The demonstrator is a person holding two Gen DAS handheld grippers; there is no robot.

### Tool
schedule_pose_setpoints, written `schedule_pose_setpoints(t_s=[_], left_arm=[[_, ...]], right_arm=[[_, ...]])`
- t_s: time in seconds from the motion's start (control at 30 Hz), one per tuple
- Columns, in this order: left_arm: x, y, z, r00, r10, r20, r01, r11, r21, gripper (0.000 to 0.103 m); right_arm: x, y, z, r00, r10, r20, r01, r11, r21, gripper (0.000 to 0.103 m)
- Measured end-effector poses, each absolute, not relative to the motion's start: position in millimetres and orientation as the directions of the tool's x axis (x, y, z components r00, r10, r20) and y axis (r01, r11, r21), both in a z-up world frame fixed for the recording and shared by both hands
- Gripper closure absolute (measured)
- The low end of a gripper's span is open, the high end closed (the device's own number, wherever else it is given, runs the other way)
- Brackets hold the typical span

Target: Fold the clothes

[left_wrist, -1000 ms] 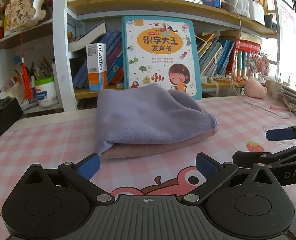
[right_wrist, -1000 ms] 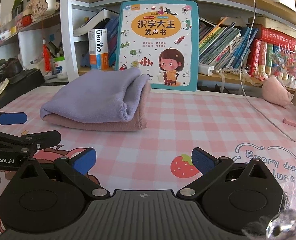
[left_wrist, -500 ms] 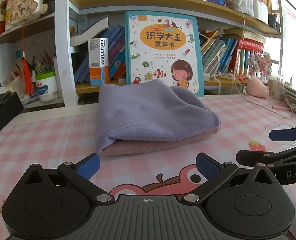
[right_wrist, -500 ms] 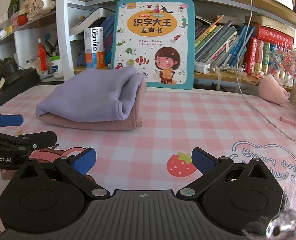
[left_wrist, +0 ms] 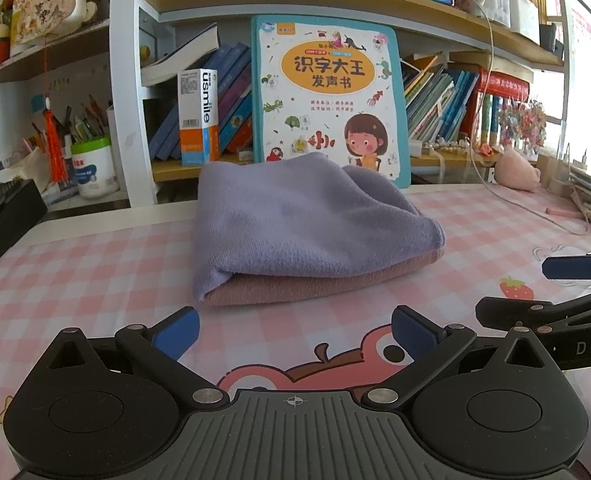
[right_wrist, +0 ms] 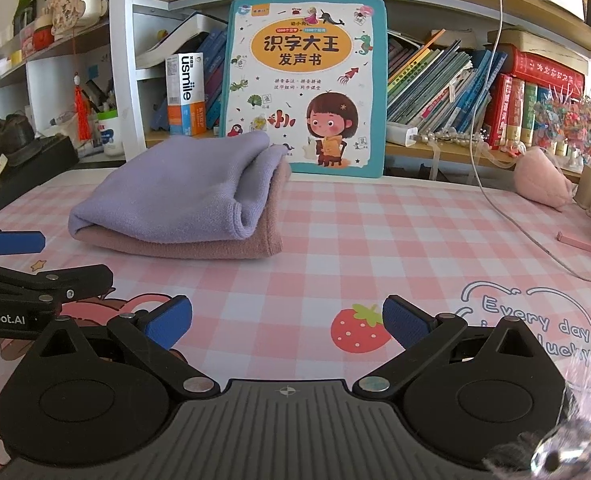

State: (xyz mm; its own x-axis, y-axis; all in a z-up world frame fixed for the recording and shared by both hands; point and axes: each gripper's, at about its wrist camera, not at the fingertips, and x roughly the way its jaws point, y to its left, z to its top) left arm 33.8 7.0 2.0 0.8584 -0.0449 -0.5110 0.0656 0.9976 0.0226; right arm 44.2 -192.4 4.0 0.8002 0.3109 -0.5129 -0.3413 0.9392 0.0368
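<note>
A folded lilac cloth [left_wrist: 295, 216] [right_wrist: 183, 196] lies on top of a folded dusty-pink cloth [left_wrist: 319, 284] [right_wrist: 199, 246] on the pink checked table mat [left_wrist: 475, 232] [right_wrist: 375, 232]. My left gripper [left_wrist: 293, 330] is open and holds nothing, a short way in front of the stack's near edge. My right gripper [right_wrist: 285, 320] is open with nothing in it, to the right of and nearer than the stack. Each gripper shows at the other view's edge: the right gripper [left_wrist: 563, 288], the left gripper [right_wrist: 27, 264].
A large picture book [left_wrist: 327, 100] [right_wrist: 305, 88] leans against the shelf right behind the stack. Shelves of books [right_wrist: 455, 80], an orange-and-white box [left_wrist: 197, 116] and a pen pot [left_wrist: 93, 168] line the back. A pink plush [right_wrist: 541, 186] and a white cable [right_wrist: 507, 216] lie at the right.
Both grippers have shifted slightly, so the stack and the shelf slide a little in view. The cloths have not moved and both grippers stay open.
</note>
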Motion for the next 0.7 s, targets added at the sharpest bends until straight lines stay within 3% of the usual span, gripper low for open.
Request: schedule_pose_setpoints(t_s=[0.27,0.5,0.7], left_arm=[[35,7,2,0.853,-0.067,-0.518,0.088,0.996,0.016,0.0],[38,18,1,0.844,-0.127,-0.522,0.104,0.992,-0.074,0.0],[36,16,1,0.85,-0.108,-0.516,0.092,0.994,-0.057,0.0]], right_arm=[[45,-190,4,0.794,0.318,-0.519,-0.352,0.935,0.033,0.001],[45,-190,3,0.79,0.322,-0.522,-0.356,0.934,0.036,0.001],[46,-190,3,0.789,0.323,-0.523,-0.357,0.933,0.038,0.001]])
